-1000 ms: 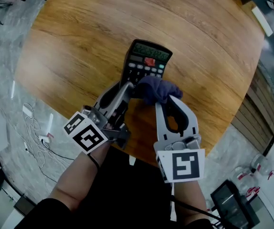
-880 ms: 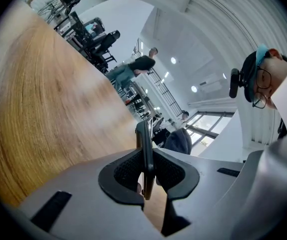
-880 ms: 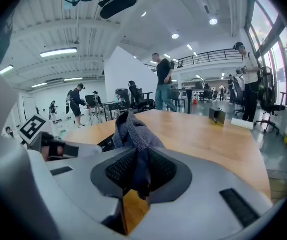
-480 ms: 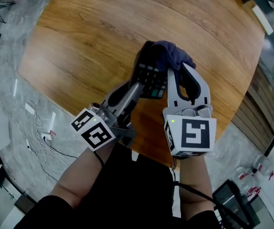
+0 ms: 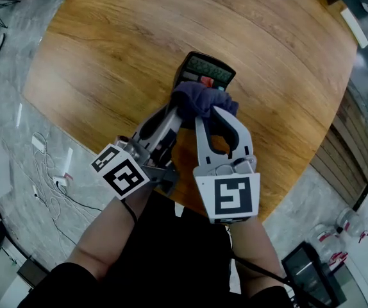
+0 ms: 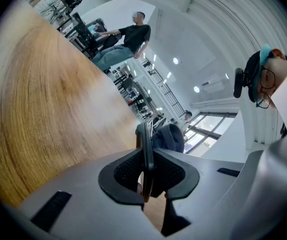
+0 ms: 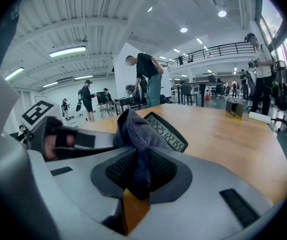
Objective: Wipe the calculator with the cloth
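Head view: the wiping step is in hand. The left gripper (image 5: pixel 173 115) is clamped on the near edge of the calculator (image 5: pixel 206 71) and steadies it over the wooden table (image 5: pixel 107 50), towards the table's near side. Whether the far end of the calculator rests on the wood cannot be told. The right gripper (image 5: pixel 211 111) is clamped on the cloth (image 5: pixel 200 98). The bunched cloth lies on the keypad just below the display and covers most of the keys.

Left gripper view: the thin edge of the calculator stands between the two pads, which press on it from both sides. The cloth shows as a dark lump just behind that edge.

Right gripper view: a fold of the cloth is pinched between the pads. The rest of it stands up in front of the jaws and touches the calculator face beside the display.

Next move, as judged:
- Draw the cloth along the face, over the keys and the display, with light and even pressure.
- Keep the left grip firm. The calculator is held by one edge only, so a hard stroke could twist it between the pads.
- Keep the right jaws closed, so that the cloth does not slip out during the stroke.

Appearance of the task's things:
- Calculator: a flat black body and a dark display window with a row of digits. A red key and a teal key sit in the row under the display.
- Cloth: dark blue-purple, soft and crumpled into a loose ball
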The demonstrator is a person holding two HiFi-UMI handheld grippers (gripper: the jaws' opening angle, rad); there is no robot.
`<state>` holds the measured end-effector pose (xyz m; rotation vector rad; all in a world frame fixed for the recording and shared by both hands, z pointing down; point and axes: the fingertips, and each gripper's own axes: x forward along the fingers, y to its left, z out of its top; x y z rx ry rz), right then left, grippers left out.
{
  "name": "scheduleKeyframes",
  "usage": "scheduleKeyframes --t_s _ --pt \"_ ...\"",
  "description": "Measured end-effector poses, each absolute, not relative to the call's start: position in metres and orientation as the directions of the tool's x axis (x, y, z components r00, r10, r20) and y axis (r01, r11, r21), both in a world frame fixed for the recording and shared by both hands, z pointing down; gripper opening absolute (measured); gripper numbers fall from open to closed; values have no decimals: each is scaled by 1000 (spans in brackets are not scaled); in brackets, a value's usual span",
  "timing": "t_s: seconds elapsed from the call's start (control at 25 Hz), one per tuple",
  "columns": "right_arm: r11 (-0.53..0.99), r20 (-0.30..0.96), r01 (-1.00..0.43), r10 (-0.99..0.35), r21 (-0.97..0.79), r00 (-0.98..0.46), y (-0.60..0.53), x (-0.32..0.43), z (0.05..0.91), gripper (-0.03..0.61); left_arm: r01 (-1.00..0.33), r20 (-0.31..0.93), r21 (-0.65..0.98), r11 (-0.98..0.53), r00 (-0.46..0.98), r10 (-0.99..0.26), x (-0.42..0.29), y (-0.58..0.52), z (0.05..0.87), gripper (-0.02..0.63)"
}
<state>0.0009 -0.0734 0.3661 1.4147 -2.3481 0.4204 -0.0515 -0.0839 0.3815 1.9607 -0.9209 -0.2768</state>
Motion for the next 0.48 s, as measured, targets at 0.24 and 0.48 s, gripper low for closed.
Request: scheduleKeyframes --t_s 0.24,0.48 --pt "494 487 -859 -721 -138 -493 -33 -22 374 64 -498 162 820 -283 676 -718 -62 -91 383 68" --pt "396 455 -908 -790 -133 -411 -49 18 351 64 -506 152 796 -331 698 -700 -55 -84 377 69"
